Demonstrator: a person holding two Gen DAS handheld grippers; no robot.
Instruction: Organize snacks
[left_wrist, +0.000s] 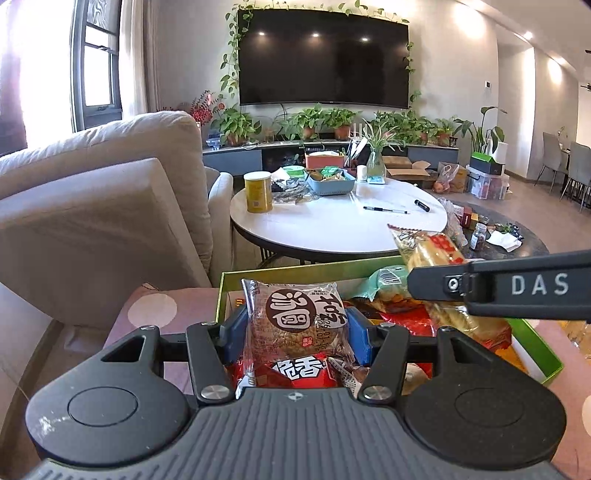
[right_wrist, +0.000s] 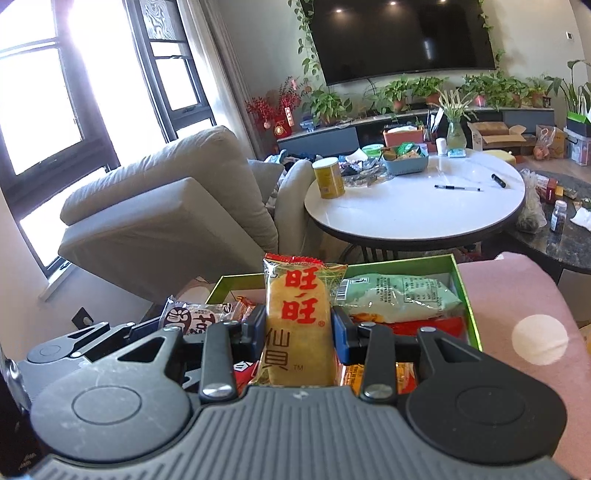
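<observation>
My left gripper (left_wrist: 295, 330) is shut on a clear-wrapped brown round cake packet (left_wrist: 295, 321) and holds it upright above a green box (left_wrist: 295, 269) full of snacks. My right gripper (right_wrist: 298, 328) is shut on a yellow rice cracker packet with red characters (right_wrist: 297, 325), upright over the same green box (right_wrist: 463, 295). In the left wrist view the right gripper's black arm crosses at the right with the yellow packet (left_wrist: 432, 251). A pale green packet (right_wrist: 399, 297) and red packets (left_wrist: 299, 373) lie in the box.
The box sits on a pink dotted surface (right_wrist: 517, 295). Beyond it stands a round white table (left_wrist: 332, 229) with a yellow can (left_wrist: 258, 192), a blue snack basket (left_wrist: 330, 181) and pens. A beige sofa (left_wrist: 103, 192) is at the left, a dark low table (right_wrist: 569, 236) at the right.
</observation>
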